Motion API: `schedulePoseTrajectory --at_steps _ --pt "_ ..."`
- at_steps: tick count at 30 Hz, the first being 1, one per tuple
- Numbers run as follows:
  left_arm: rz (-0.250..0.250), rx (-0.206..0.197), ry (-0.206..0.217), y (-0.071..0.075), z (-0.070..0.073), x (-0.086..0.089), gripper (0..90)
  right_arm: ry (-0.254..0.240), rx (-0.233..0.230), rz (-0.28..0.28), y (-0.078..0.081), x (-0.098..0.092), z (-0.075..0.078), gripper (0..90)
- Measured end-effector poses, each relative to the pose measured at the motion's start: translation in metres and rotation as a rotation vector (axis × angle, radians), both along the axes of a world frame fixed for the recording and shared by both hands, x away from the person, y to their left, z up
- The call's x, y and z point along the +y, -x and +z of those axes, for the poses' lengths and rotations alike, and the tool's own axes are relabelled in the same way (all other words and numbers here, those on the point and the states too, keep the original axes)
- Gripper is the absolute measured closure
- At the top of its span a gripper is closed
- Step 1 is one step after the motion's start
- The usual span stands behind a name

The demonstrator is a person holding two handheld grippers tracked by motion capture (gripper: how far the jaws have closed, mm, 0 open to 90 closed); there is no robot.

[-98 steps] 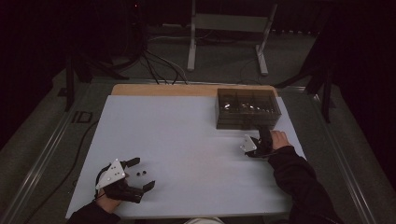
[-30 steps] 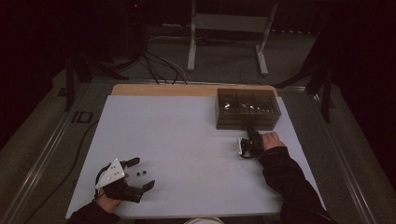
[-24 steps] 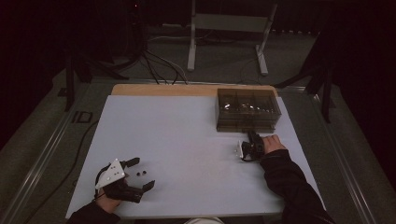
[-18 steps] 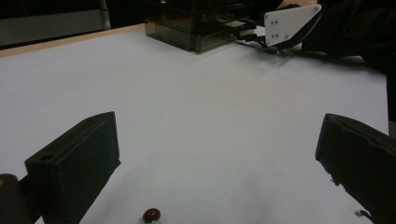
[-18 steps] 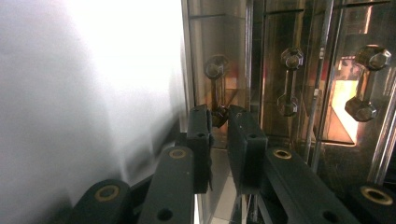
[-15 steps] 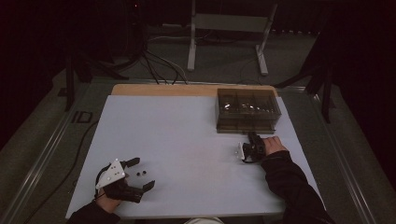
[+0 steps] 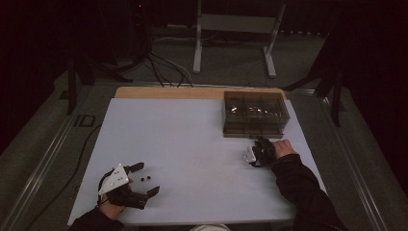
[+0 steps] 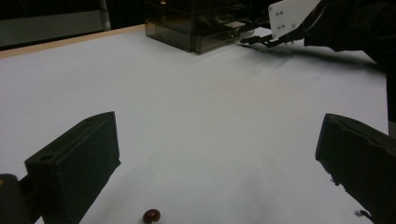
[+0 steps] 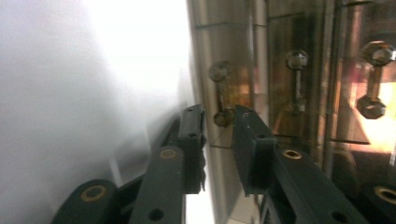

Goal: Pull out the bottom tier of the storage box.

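Two tongs: your right tongs (image 9: 218, 122) just eased narrowly apart at the drawer handle (image 9: 221, 93), ungripped; left tongs (image 8: 219, 172) sit wide around the bead (image 8: 152, 215).

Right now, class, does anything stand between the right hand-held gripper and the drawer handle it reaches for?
Nothing visible does. In the right gripper view, the right hand-held gripper has its jaws slightly apart on either side of the drawer handle on the smoky drawer box. Their pads do not yet press it.
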State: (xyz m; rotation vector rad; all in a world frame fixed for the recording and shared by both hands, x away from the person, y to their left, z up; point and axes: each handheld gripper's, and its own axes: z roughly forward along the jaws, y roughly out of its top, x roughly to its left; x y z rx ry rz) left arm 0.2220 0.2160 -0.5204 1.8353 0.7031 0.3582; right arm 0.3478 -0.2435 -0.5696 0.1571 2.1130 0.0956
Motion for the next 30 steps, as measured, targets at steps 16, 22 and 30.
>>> schedulePoseTrajectory --at_steps 16,22,30 --pt "0.006 0.002 0.01 -0.001 0.0 0.001 0.9 -0.174 0.225 -0.012 0.002 -0.02 0.04 43.2" --pt "0.007 0.0 0.01 0.0 0.0 0.001 0.9 -0.229 0.345 -0.019 0.004 -0.026 0.047 25.6" --pt "0.006 0.003 0.013 -0.001 0.0 0.001 0.9 -0.274 0.452 -0.043 0.001 -0.038 0.056 3.4"
